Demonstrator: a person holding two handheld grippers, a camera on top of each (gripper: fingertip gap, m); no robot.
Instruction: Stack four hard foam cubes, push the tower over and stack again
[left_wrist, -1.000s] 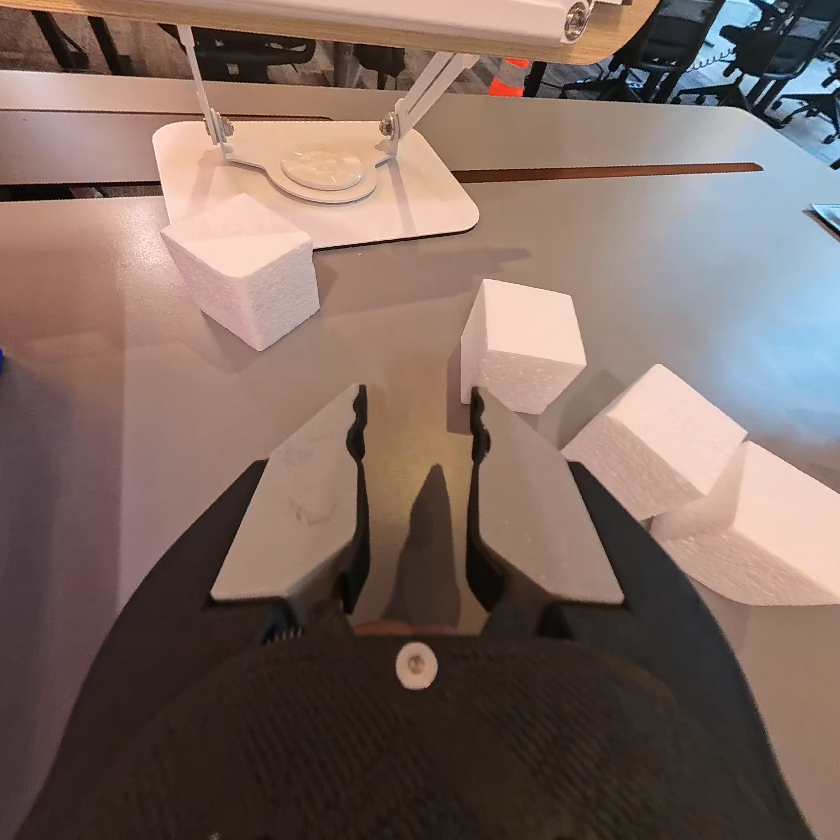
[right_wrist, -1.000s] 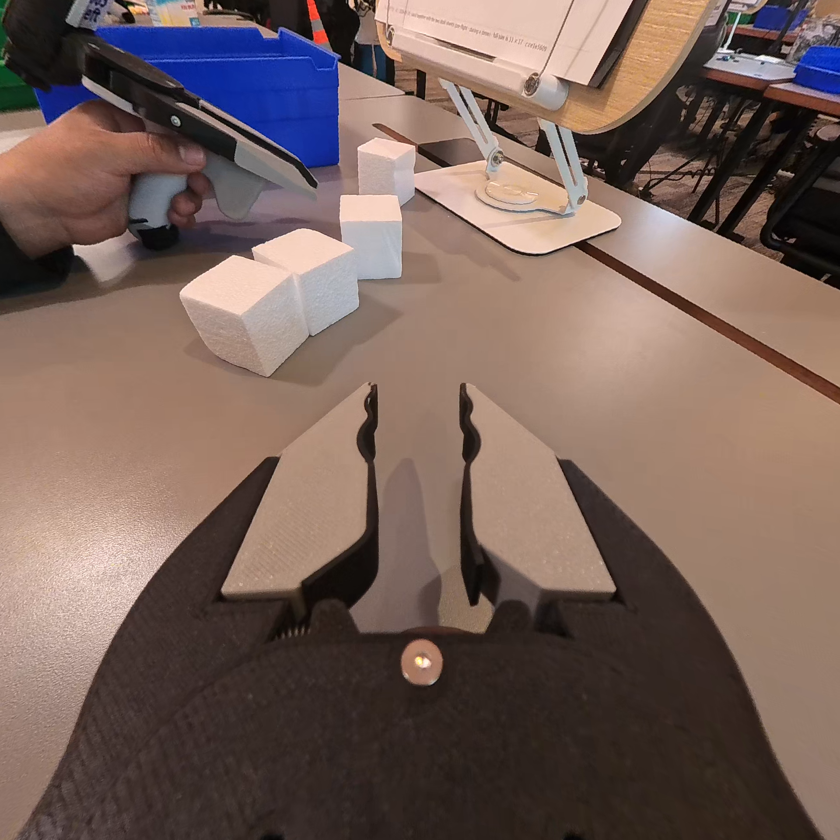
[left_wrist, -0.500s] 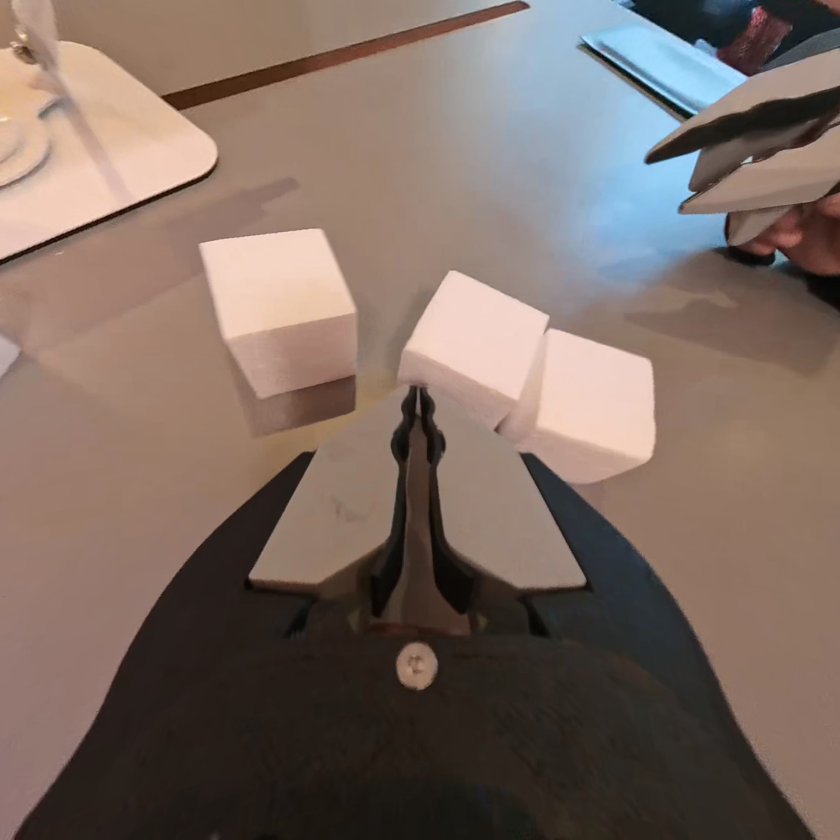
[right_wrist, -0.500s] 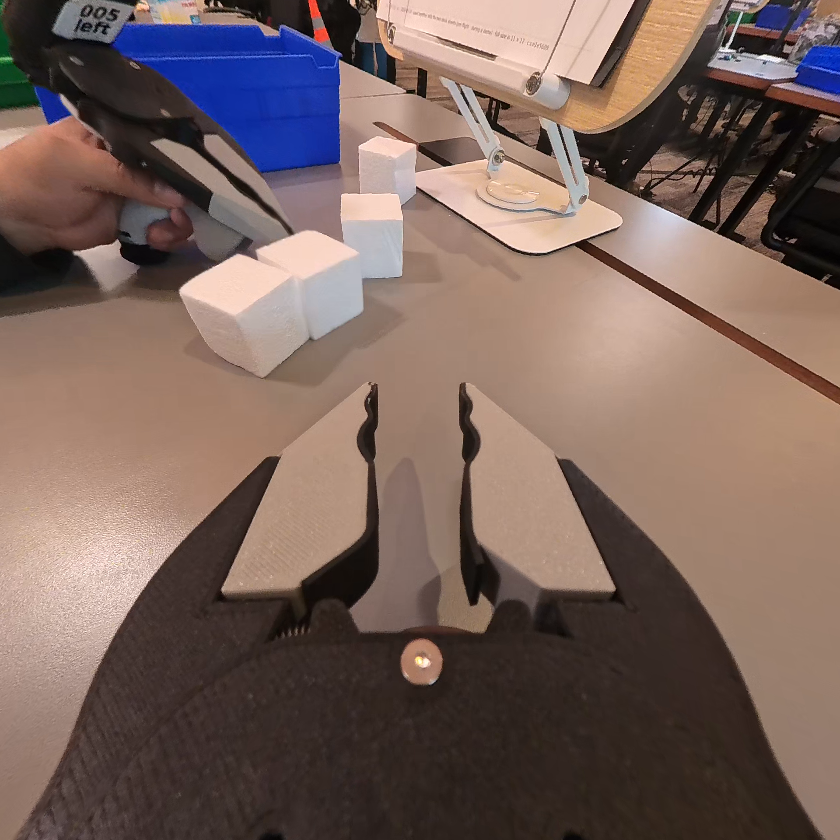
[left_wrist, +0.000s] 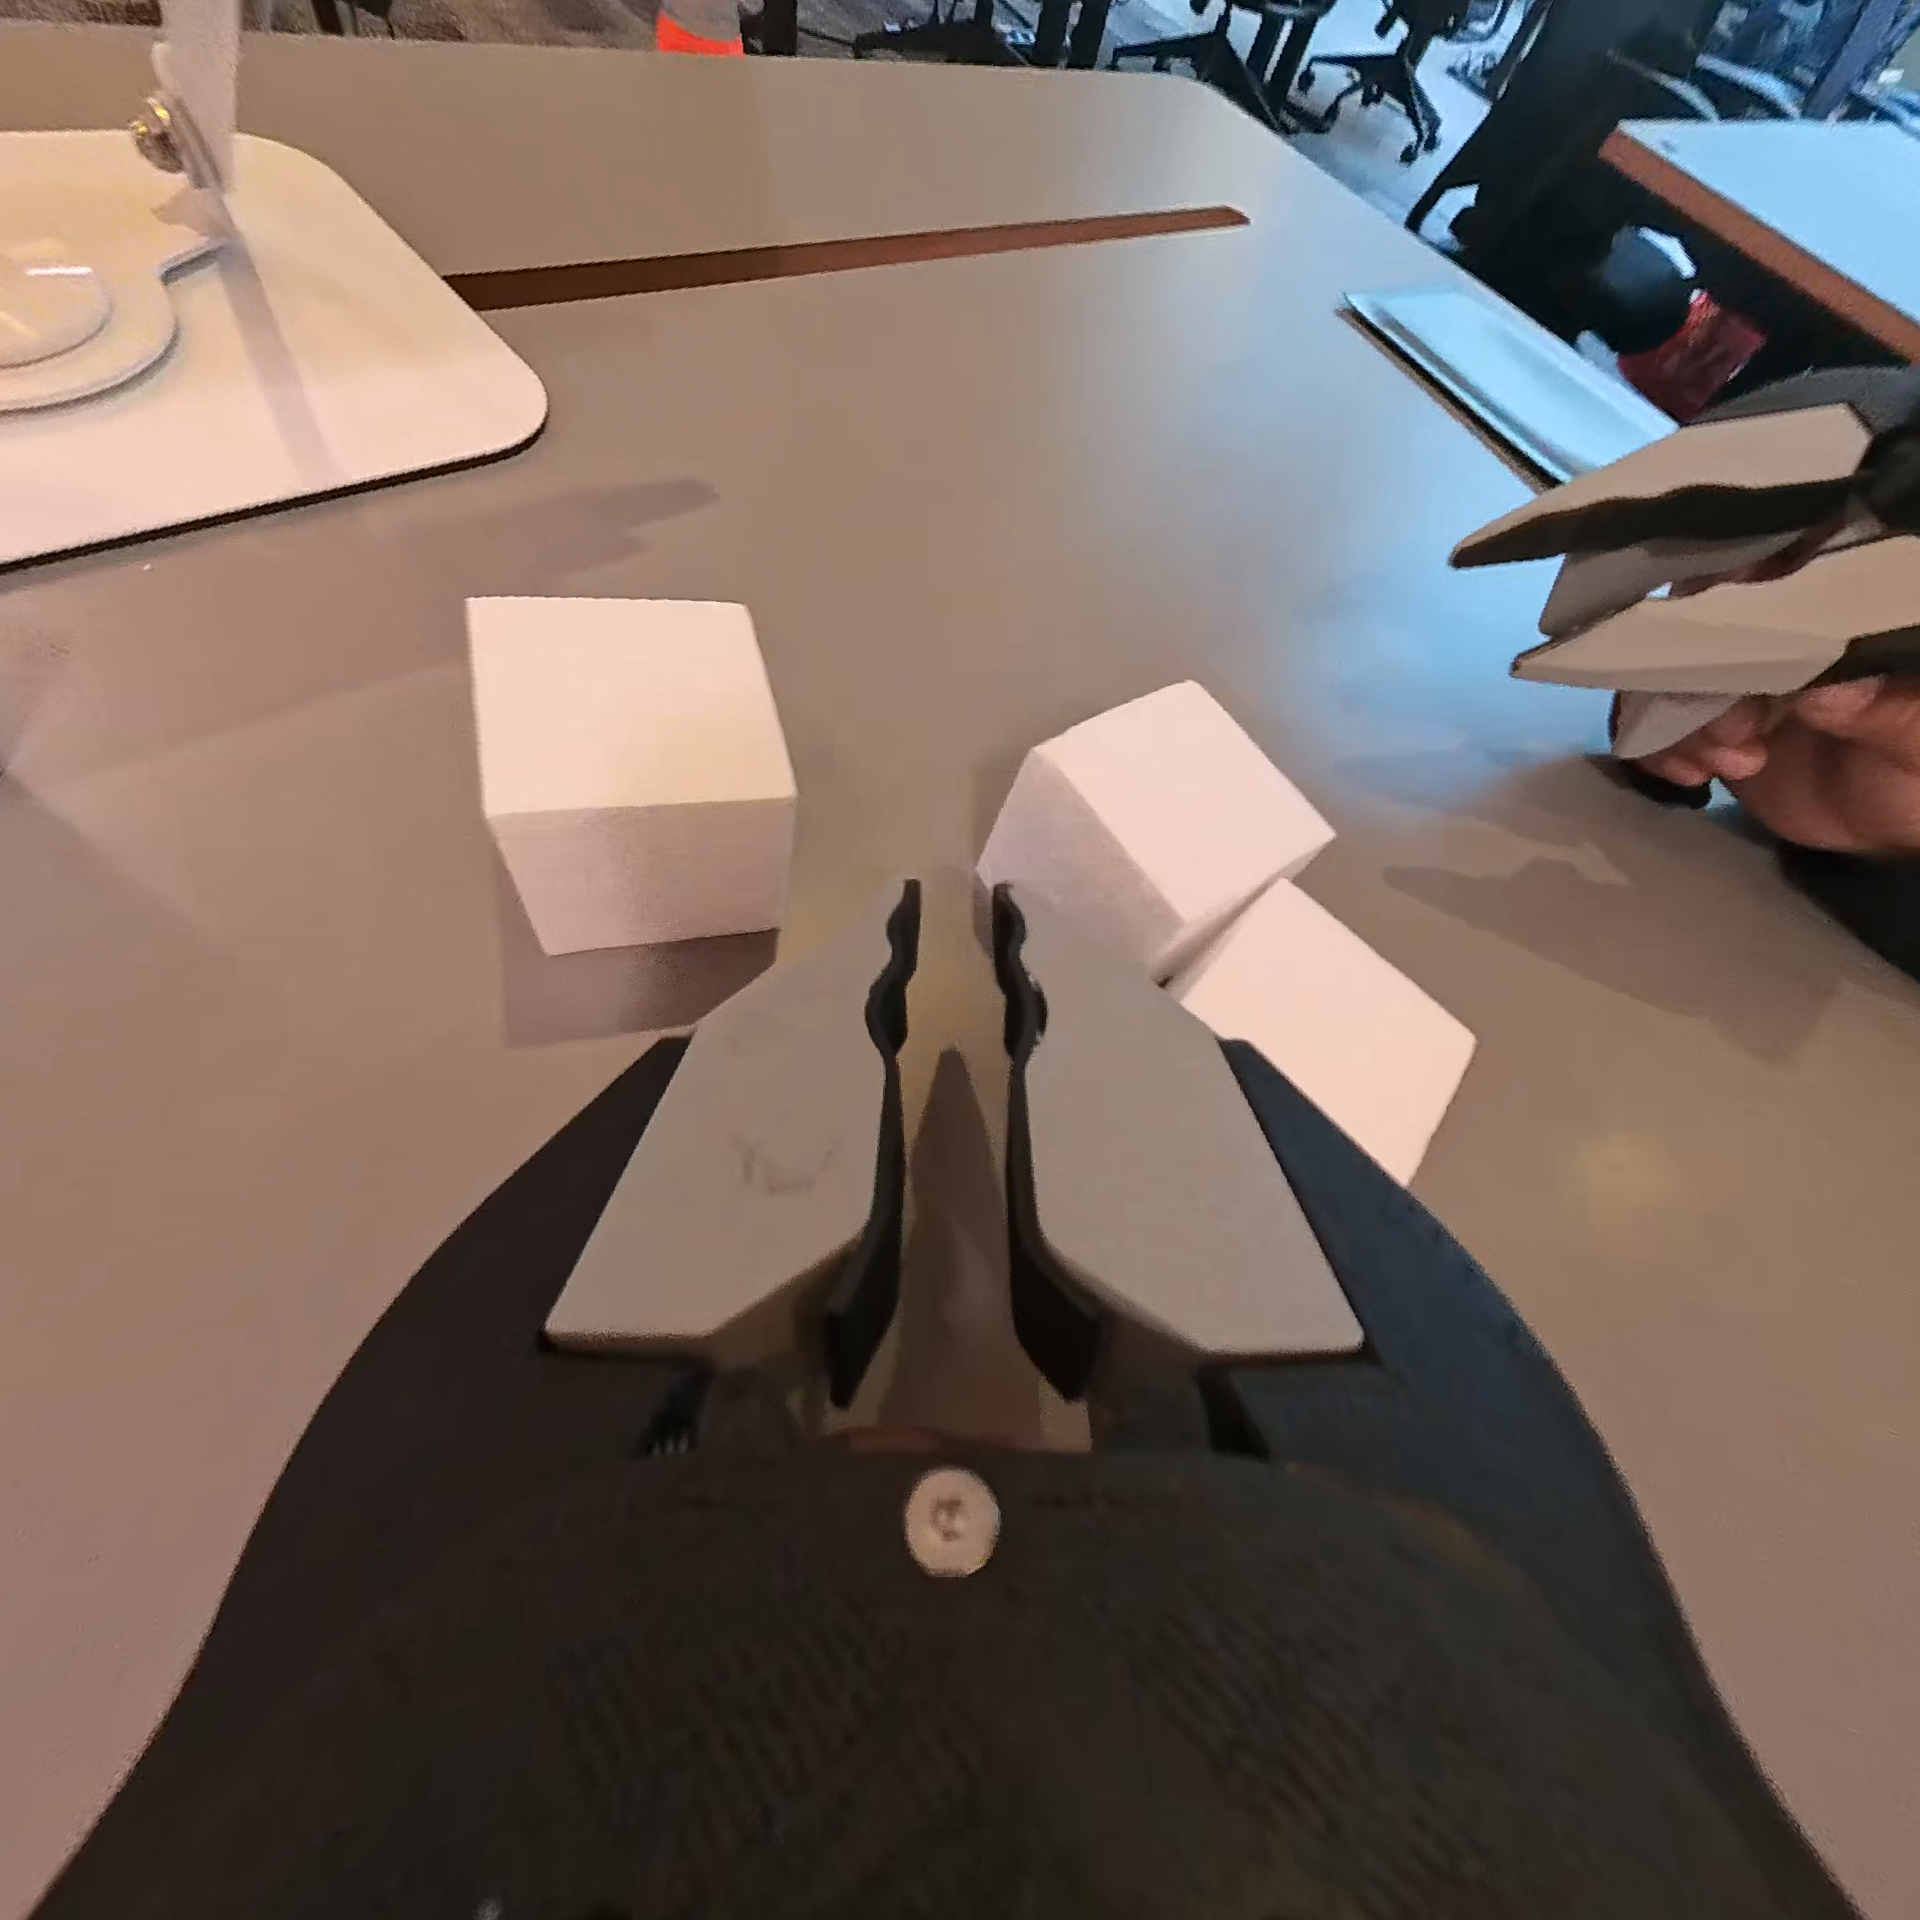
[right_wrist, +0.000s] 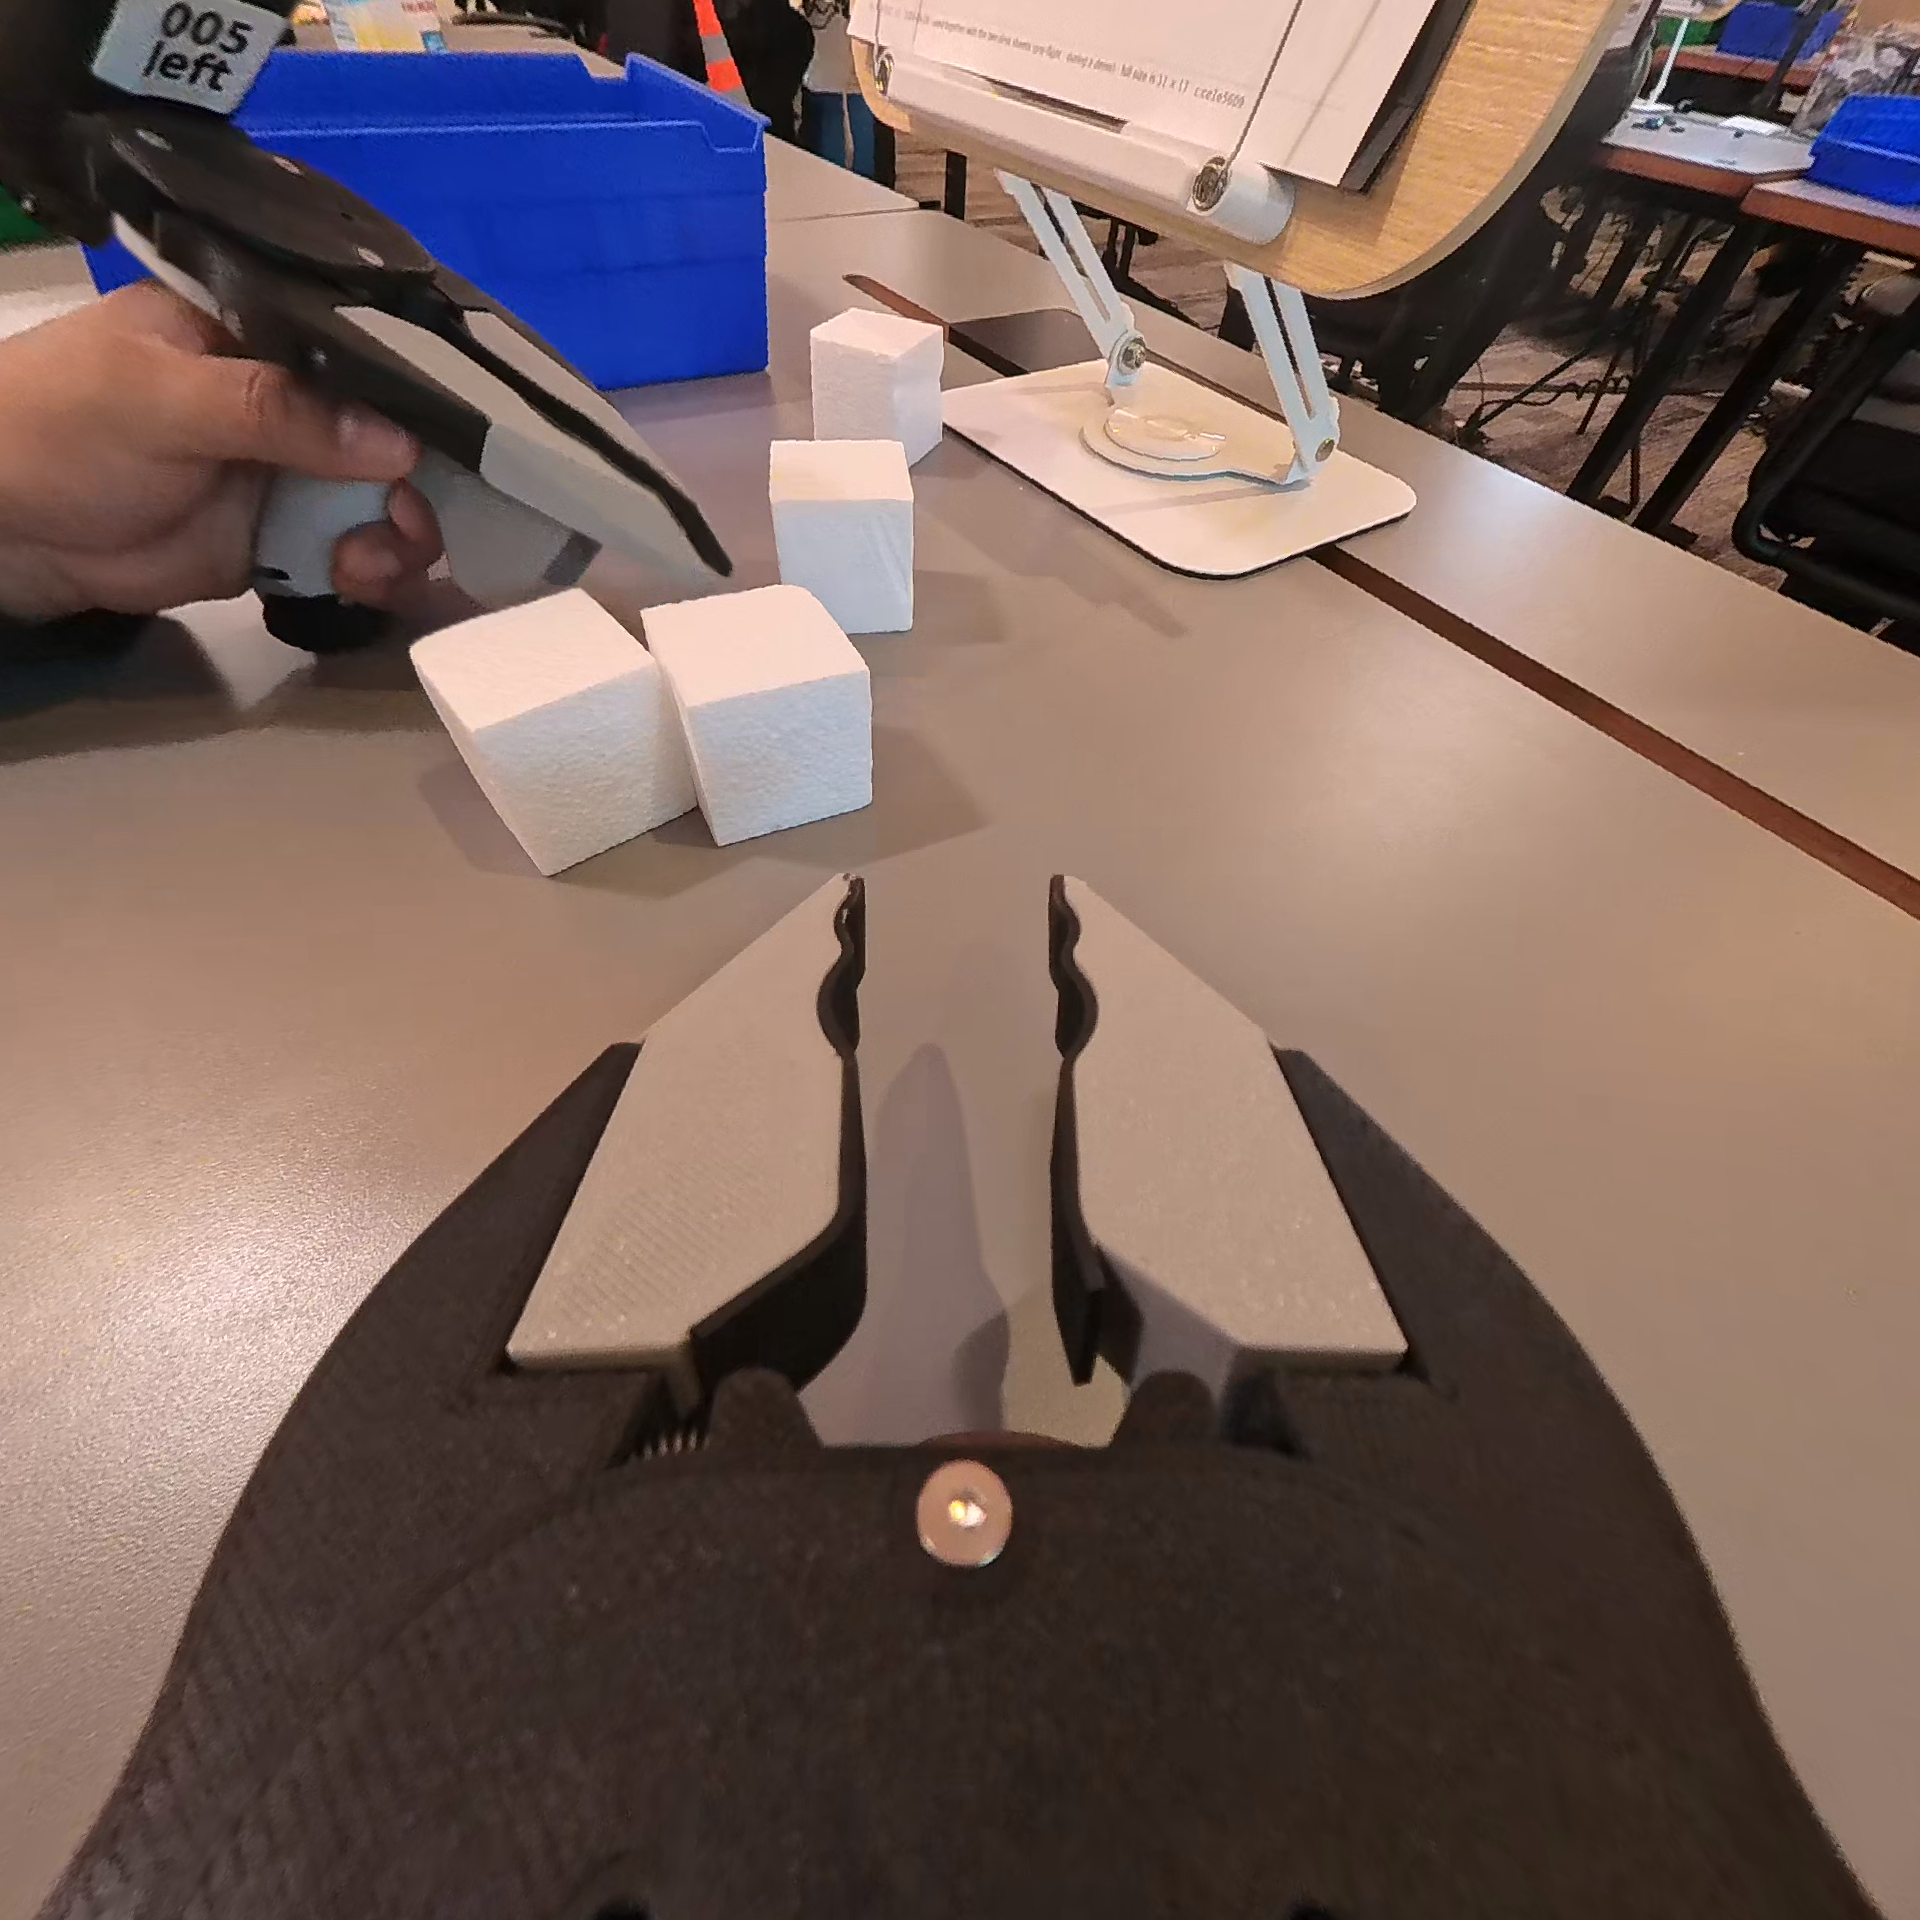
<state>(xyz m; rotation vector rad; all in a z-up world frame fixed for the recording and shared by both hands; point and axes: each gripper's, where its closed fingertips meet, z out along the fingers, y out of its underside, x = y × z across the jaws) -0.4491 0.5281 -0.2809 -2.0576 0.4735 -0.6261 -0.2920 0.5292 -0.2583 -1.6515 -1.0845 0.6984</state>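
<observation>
Four white foam cubes lie apart on the grey table (right_wrist: 1351, 831), none stacked. In the left wrist view, one cube (left_wrist: 629, 769) stands to the left of my left gripper (left_wrist: 954, 894). Two touching cubes (left_wrist: 1153, 821) (left_wrist: 1330, 1029) lie just to its right. The left jaws stand a little apart with only table between them. In the right wrist view, the same pair (right_wrist: 764, 707) (right_wrist: 551, 727) lies ahead of my right gripper (right_wrist: 956, 904), which is open and empty. The third cube (right_wrist: 844, 530) and fourth cube (right_wrist: 876, 379) stand farther back. The left gripper (right_wrist: 707, 556) hovers over the pair.
A white stand base (right_wrist: 1174, 457) carrying a wooden board (right_wrist: 1455, 135) sits at the back right. A blue bin (right_wrist: 582, 239) stands behind the cubes. A hand (right_wrist: 156, 457) holds the left gripper. The right gripper (left_wrist: 1496, 613) shows at the right edge of the left wrist view. There is about 15 cm between the tips of the two grippers.
My left gripper swung right to the touching pair, shut on air, then opened a little. The nearer pair cube shifted slightly and now sits flatter. The right gripper has not moved.
</observation>
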